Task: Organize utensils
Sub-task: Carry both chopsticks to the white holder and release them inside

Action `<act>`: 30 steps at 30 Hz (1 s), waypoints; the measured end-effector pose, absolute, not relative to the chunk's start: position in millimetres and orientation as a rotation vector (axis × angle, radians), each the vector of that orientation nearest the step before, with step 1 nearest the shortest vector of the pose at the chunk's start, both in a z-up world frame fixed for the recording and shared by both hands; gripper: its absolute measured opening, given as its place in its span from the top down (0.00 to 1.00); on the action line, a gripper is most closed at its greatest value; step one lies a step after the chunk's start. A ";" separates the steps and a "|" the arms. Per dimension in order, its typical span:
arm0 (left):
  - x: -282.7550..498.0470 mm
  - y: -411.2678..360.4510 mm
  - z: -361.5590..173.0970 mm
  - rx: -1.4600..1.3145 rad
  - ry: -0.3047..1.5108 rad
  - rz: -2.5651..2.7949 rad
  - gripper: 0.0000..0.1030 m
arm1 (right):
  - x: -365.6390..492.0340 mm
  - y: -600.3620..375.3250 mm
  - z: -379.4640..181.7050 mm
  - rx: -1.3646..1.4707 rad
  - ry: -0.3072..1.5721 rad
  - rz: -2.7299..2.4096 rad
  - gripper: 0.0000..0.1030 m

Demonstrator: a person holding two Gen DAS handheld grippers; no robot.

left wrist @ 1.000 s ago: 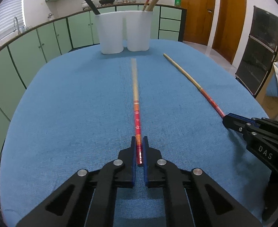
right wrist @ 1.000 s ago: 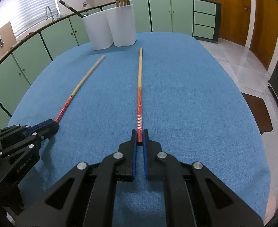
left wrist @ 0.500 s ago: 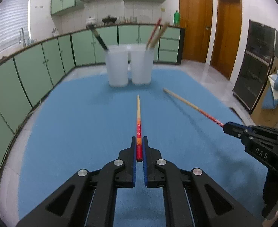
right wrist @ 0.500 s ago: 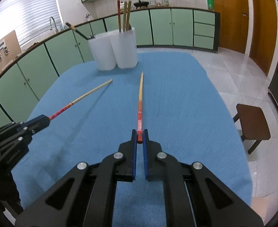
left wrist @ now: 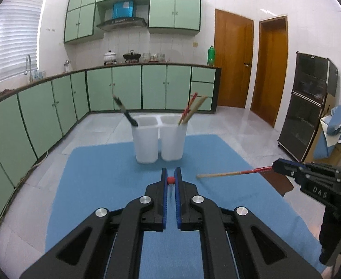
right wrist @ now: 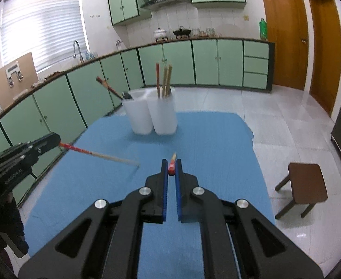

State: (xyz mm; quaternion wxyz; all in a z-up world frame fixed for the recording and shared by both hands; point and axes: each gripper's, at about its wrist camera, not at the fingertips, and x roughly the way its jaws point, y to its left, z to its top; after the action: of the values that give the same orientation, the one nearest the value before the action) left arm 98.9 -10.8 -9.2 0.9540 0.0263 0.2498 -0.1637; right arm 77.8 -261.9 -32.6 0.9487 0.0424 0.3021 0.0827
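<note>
My left gripper (left wrist: 170, 176) is shut on the red end of a chopstick (left wrist: 170, 180), seen end-on and lifted above the blue table. My right gripper (right wrist: 171, 166) is shut on a second red-and-bamboo chopstick (right wrist: 172, 162), also lifted. Each gripper shows in the other's view, the right one (left wrist: 275, 164) holding its chopstick (left wrist: 226, 174), the left one (right wrist: 57, 139) holding its chopstick (right wrist: 100, 155). Two white cups stand at the table's far end: the left cup (left wrist: 145, 141) holds a dark utensil, the right cup (left wrist: 172, 139) holds red and bamboo chopsticks.
The blue cloth covers the table (left wrist: 100, 186). A brown stool (right wrist: 306, 183) stands on the floor to the right of the table. Green cabinets (left wrist: 42, 116) run along the left and back. A dark cabinet (left wrist: 309, 107) stands at the right.
Both grippers have lifted their chopsticks off the table and risen well above it. The chopsticks now point forward and down, and the cups look farther below.
</note>
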 end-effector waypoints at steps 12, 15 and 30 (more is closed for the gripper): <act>124.4 -12.0 21.1 0.067 0.465 -0.387 0.95 | 125.8 -252.6 27.5 0.071 0.581 0.291 0.95; 129.6 -13.1 30.0 0.090 0.437 -0.381 0.95 | 137.8 -248.1 40.9 0.047 0.574 0.305 0.95; 199.1 -14.3 111.0 0.085 0.211 -0.322 0.95 | 223.1 -245.5 149.4 0.090 0.350 0.329 0.95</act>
State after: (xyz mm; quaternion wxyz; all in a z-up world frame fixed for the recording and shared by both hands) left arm 199.1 -14.3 111.0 0.9806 0.0423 0.1047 -0.1600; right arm 223.1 -245.5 149.4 0.9703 0.0444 0.1732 0.1627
